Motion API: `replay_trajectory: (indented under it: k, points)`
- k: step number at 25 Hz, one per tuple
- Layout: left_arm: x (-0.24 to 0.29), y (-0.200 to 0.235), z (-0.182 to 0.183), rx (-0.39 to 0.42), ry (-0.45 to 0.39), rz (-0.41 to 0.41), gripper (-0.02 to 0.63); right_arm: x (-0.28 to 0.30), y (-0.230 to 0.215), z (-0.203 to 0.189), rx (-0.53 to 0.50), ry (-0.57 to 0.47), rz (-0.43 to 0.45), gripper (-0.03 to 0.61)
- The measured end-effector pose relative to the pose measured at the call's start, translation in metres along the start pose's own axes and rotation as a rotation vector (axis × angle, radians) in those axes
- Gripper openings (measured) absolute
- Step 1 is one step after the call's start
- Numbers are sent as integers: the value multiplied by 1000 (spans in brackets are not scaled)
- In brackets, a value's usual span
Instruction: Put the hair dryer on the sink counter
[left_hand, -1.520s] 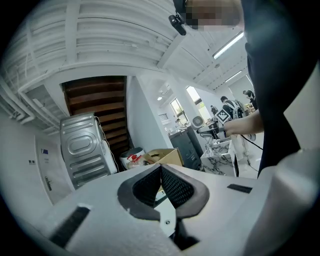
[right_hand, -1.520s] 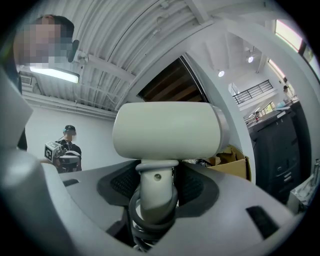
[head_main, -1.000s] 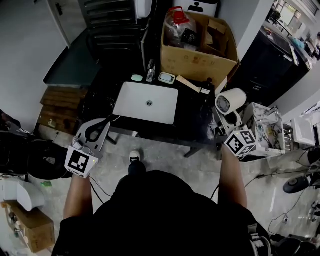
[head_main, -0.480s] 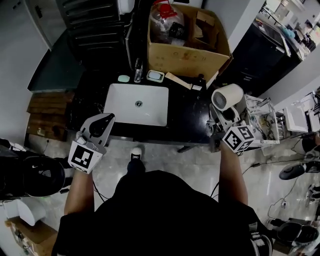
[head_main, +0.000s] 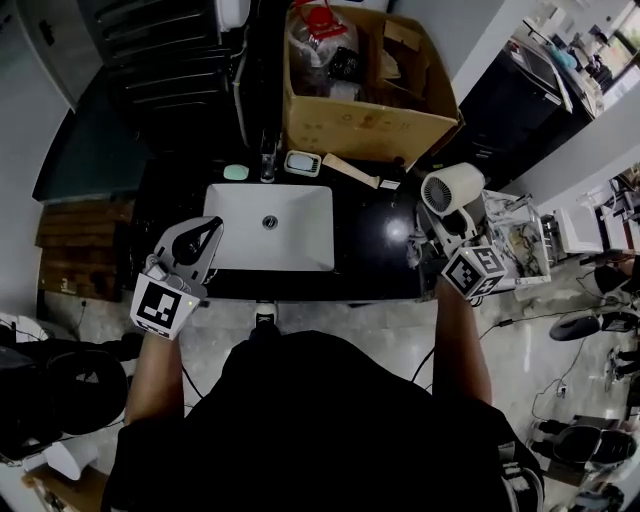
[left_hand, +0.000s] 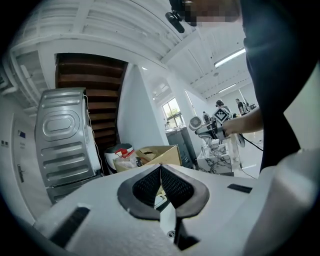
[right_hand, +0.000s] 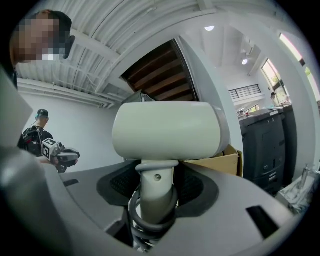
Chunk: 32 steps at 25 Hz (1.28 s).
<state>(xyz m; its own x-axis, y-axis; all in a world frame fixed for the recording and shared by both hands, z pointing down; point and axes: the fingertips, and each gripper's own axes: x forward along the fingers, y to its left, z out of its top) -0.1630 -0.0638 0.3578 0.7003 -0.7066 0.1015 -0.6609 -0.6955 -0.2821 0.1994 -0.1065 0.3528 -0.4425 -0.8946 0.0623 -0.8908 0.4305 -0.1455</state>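
Seen from the head view, the right gripper (head_main: 446, 233) is closed on the handle of the white hair dryer (head_main: 451, 188). We see the dryer's round grille turned toward the camera. The dryer is held just beside the right end of the black sink counter (head_main: 378, 250) and does not rest on it. In the right gripper view, the two dark pads press the handle from either side, the dryer's barrel (right_hand: 167, 131) lies crosswise above the jaws, and a grey cord (right_hand: 150, 222) is coiled round the handle's base. The left gripper (head_main: 208, 230) hangs over the front left corner of the white sink (head_main: 300, 240). In the left gripper view we find its ribbed pads (left_hand: 148, 186) meeting at the tips with nothing between them. Each gripper carries a marker cube (head_main: 163, 307) printed with black-and-white square patterns, the only legible markings. Behind the sink stand a faucet (head_main: 267, 158), a pale green item (head_main: 236, 172) and a soap dish (head_main: 302, 163). The cardboard box (head_main: 365, 122) beyond them bears small print that we cannot read, and inside it lies a clear jug with a red cap (head_main: 317, 22).
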Motion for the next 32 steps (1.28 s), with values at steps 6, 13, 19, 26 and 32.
replay_trajectory:
  k: [6,13,19,26,32]
  points:
    - [27,44,-13,9,-35,-71,15,32,3,15,-2,-4,-61,214]
    - [66,85,-22,-8,-72,-153,15,57,4,27,-18,14,-134,214]
    - [86,108,-31,1,-86,-244,15,77,10,26,-17,25,-186,213]
    - [106,129,-40,-48,-70,-299,15,95,9,14,-24,40,-237,213]
    - [125,117,-43,4,-82,-343,15,87,-8,1,-22,53,-261,215]
